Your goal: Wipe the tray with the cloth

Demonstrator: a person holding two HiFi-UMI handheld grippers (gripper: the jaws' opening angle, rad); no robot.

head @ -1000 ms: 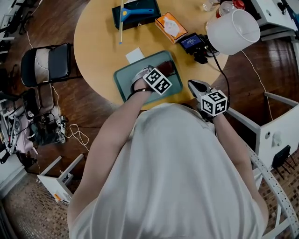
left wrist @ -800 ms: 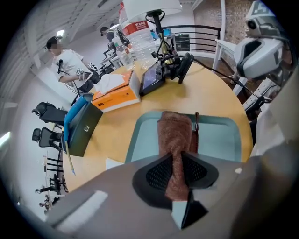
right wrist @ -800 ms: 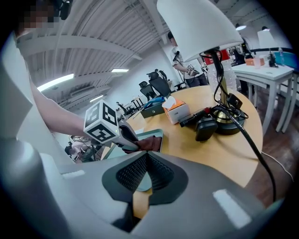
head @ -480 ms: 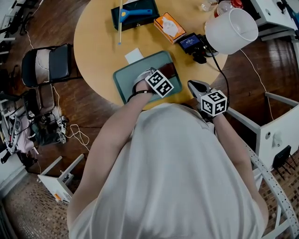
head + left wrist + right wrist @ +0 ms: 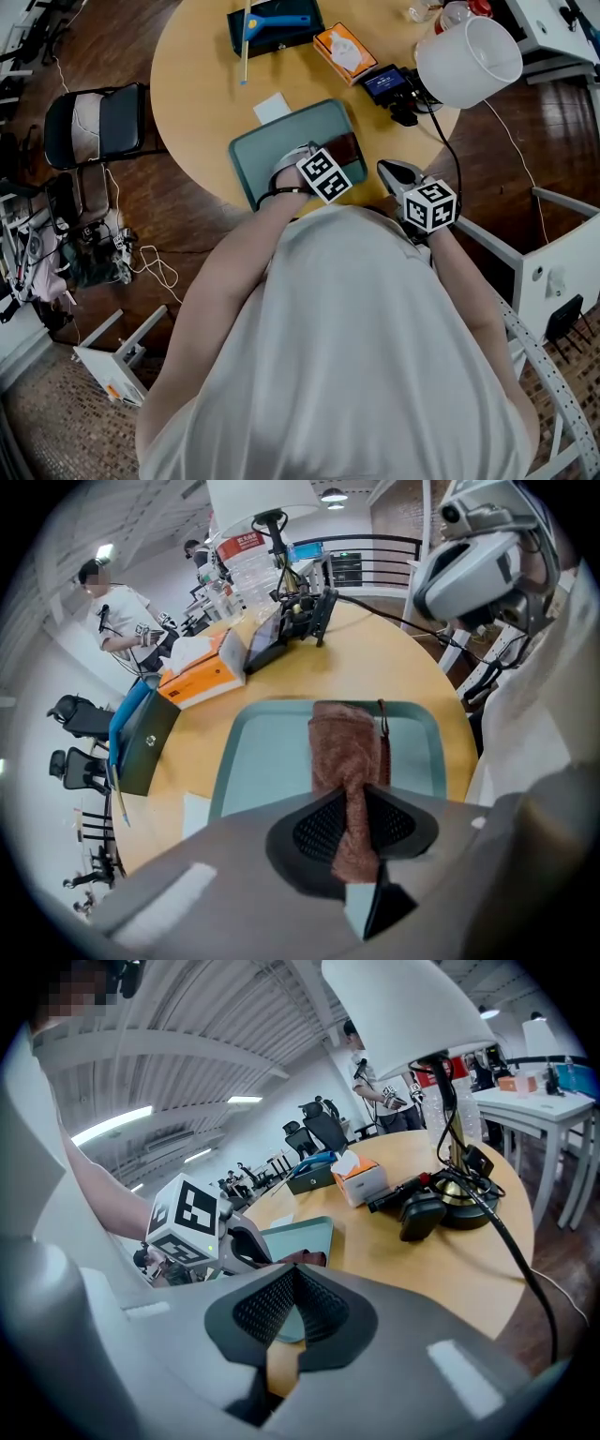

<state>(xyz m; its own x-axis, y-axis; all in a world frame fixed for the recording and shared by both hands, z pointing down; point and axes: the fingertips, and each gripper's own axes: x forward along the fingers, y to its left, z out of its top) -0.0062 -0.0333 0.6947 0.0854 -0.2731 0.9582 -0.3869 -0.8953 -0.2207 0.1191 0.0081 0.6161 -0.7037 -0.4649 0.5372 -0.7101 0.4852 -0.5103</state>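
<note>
While the left gripper (image 5: pixel 354 832) was clenched on the near end of the brown cloth (image 5: pixel 345 747), the rest of the cloth lay as a folded strip on the floor of the teal tray (image 5: pixel 267 752), toward the end nearer the right gripper (image 5: pixel 291 1312), and the tray's other half showed bare. The wipe looked to be under way, and doing it well called for the steeply downward-pointing left gripper to press just enough for the strip to lie flat, not ride on a bunched ridge. The strokes would best run in overlapping lanes across the bare half and into the corners under the raised rim. The tray sat unheld close to the near edge of the round surface (image 5: pixel 197 75), so a hard drag seemed likely to slide it, perhaps toward the white slip of paper (image 5: pixel 272 108) just beyond its far corner. The right gripper, its jaws together on nothing, hung off the near edge, apart from the tray, and it seemed free to steady the rim if the tray began to creep
</note>
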